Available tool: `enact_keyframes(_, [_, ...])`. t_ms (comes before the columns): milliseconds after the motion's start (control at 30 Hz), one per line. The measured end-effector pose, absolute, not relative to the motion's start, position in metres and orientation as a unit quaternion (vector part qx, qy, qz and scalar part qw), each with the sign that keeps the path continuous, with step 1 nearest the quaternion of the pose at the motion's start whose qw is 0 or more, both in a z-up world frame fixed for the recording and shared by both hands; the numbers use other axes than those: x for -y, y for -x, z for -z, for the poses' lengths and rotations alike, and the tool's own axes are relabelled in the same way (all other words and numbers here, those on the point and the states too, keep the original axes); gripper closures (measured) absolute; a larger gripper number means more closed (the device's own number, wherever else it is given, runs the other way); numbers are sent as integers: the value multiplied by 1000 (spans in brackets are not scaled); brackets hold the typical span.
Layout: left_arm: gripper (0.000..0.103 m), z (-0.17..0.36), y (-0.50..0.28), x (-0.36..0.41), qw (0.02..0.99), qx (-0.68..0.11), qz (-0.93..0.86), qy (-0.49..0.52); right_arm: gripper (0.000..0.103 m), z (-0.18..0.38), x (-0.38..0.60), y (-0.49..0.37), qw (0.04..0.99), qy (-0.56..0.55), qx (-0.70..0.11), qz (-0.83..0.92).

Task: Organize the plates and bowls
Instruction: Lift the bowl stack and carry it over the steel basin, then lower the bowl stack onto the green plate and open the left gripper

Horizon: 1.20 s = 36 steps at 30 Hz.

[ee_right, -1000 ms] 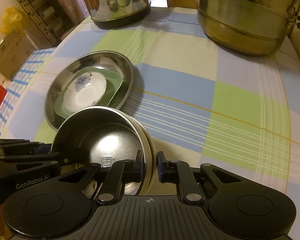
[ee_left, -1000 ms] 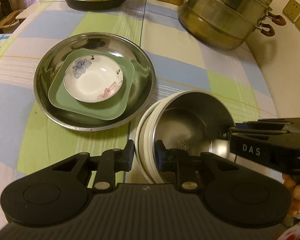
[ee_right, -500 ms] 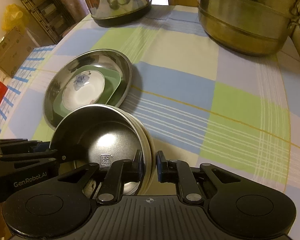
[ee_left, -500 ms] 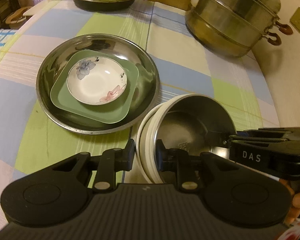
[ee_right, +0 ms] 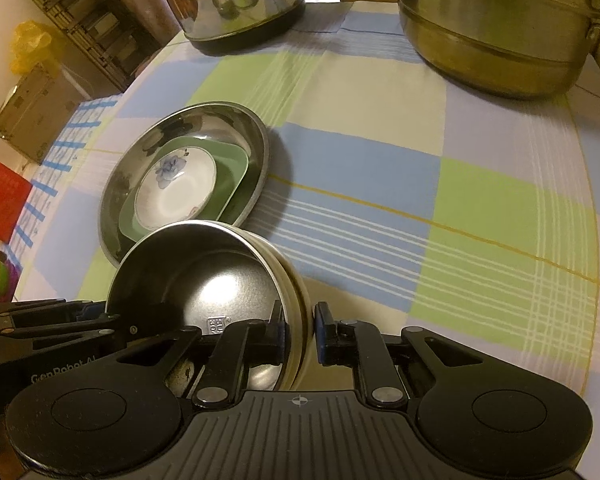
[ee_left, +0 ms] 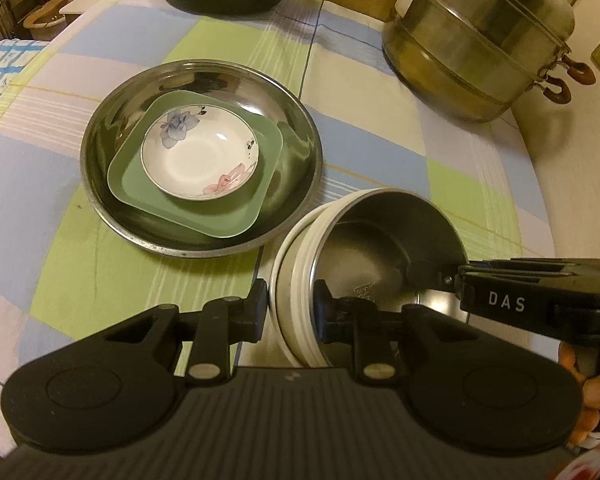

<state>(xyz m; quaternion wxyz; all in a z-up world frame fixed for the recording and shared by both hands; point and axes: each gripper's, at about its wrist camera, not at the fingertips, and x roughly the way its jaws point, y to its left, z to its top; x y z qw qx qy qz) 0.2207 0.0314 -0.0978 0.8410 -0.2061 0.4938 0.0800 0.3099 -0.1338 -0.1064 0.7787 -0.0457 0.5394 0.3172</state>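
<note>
Steel inside and white outside, the bowl [ee_left: 384,256] hangs tilted in our two grippers, just off the counter [ee_left: 364,152]: the left gripper [ee_left: 290,308] has its fingers closed on the near-left rim, and the right gripper [ee_right: 300,332] pinches the opposite rim the same way. At ten o'clock from the bowl sits the steel plate [ee_left: 292,120], holding the green square plate [ee_left: 240,208] with the flowered dish [ee_left: 200,156] on top.

Dim warm yellowish light; glare spot inside steel bowl [ee_right: 216,296]; fisheye bending at edges; slight softness.
</note>
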Motion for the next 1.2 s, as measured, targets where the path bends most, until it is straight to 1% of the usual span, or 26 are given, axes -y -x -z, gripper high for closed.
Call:
enact_keyframes(367, [82, 75, -219, -34, 851, -479, -74, 204, 89, 85, 132, -307, 784, 50, -531, -316])
enact_keyframes(567, [82, 63, -224, -47, 860, -468, -55, 197, 89, 69, 124, -307, 798, 46, -520, -301])
enact_keyframes(867, [82, 43, -231, -89, 871, -449, -50, 191, 89, 47, 84, -310, 812, 40, -505, -291])
enact_keyframes(1200, [82, 44, -253, -148, 873, -445, -64, 190, 90, 54, 23, -330, 809, 42, -509, -292])
